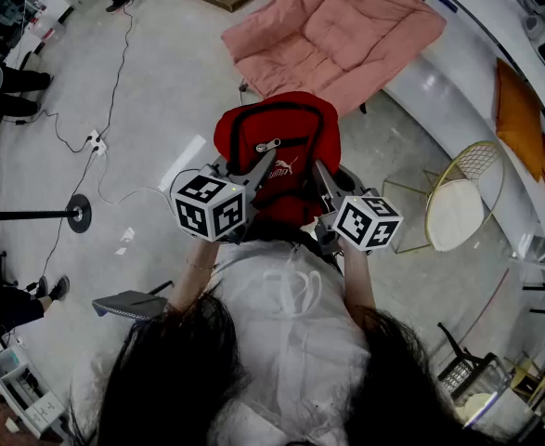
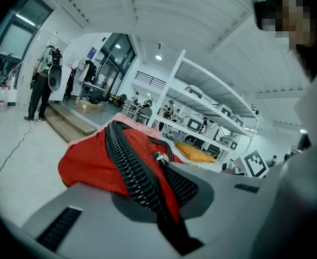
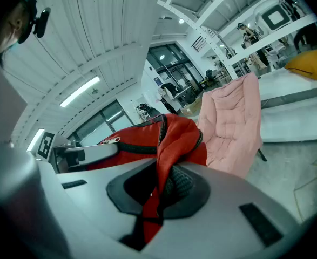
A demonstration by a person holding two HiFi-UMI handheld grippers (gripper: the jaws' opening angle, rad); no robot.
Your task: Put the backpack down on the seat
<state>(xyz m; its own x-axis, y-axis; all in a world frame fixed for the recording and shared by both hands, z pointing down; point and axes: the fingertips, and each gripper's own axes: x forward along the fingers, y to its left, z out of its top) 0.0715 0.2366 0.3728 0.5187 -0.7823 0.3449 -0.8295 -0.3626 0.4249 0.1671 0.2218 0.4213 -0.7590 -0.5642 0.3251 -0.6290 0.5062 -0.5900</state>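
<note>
A red backpack (image 1: 277, 151) with black zips hangs in the air in front of me, held up between both grippers. My left gripper (image 1: 253, 177) is shut on its left side, and in the left gripper view the jaws (image 2: 159, 193) pinch a black ribbed strip of the backpack (image 2: 93, 163). My right gripper (image 1: 323, 182) is shut on its right side, where a fold of red fabric (image 3: 166, 150) runs down between the jaws (image 3: 159, 192). The pink padded chair (image 1: 332, 31) stands on the floor just beyond the backpack, with its seat bare. It also shows right of the bag as the pink chair (image 3: 231, 125).
A gold wire side table (image 1: 462, 203) with a round white top stands to the right. A curved white counter (image 1: 476, 82) with an orange cushion (image 1: 521, 110) lies behind it. Cables and a power strip (image 1: 96, 142) lie on the floor to the left near a round stand base (image 1: 79, 212). A person (image 2: 42, 82) stands far off.
</note>
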